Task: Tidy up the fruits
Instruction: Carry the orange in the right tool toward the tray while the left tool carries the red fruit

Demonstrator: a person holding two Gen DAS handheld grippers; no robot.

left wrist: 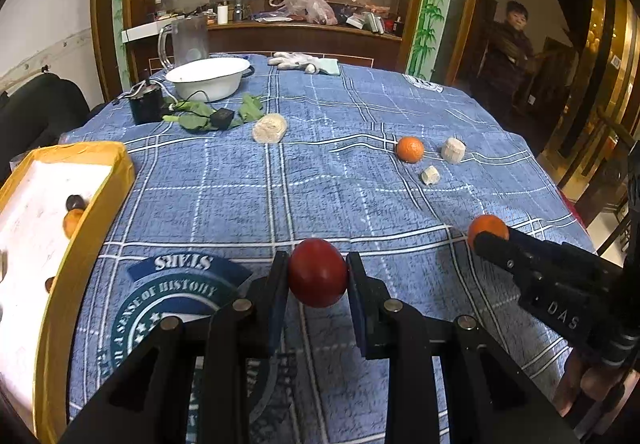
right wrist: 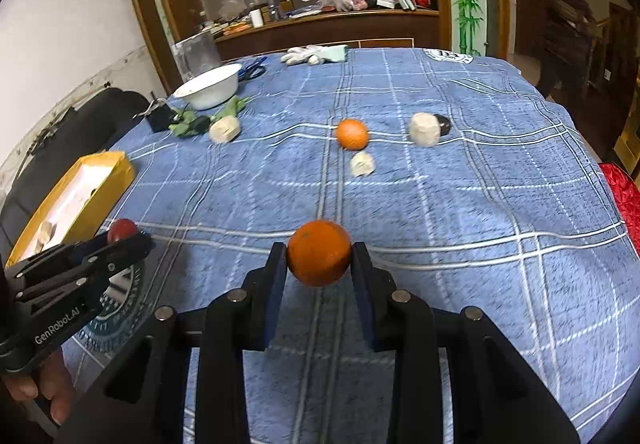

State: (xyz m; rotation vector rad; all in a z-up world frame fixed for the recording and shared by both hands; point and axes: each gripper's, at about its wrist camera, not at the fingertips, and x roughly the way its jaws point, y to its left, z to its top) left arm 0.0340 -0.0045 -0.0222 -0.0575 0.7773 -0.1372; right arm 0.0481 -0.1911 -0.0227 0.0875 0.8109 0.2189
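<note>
Both tongs are loaded, left tongs (left wrist: 317,273) pinching the smooth red fruit (left wrist: 317,272) at its widest, right tongs (right wrist: 319,258) clamping 1 firm orange (right wrist: 319,258) (light, round, likely to roll).

The left tool (left wrist: 318,272) is matte black plastic: two flat fingers faced with dark blue pads (left wrist: 357,296), carried on angular linkage arms pinned by round silver rivets (left wrist: 242,304). In the right wrist view its side reads "GenRobot.AI" (right wrist: 60,327) in white at 8 o'clock, with small silver screws along the body. The right tool (right wrist: 319,264) has the same build, black with blue-faced fingers (right wrist: 275,284) and silver pivot pins (right wrist: 401,296). In the left wrist view, at 4 o'clock, its housing shows pale letters "DAS" (left wrist: 563,315).
</note>
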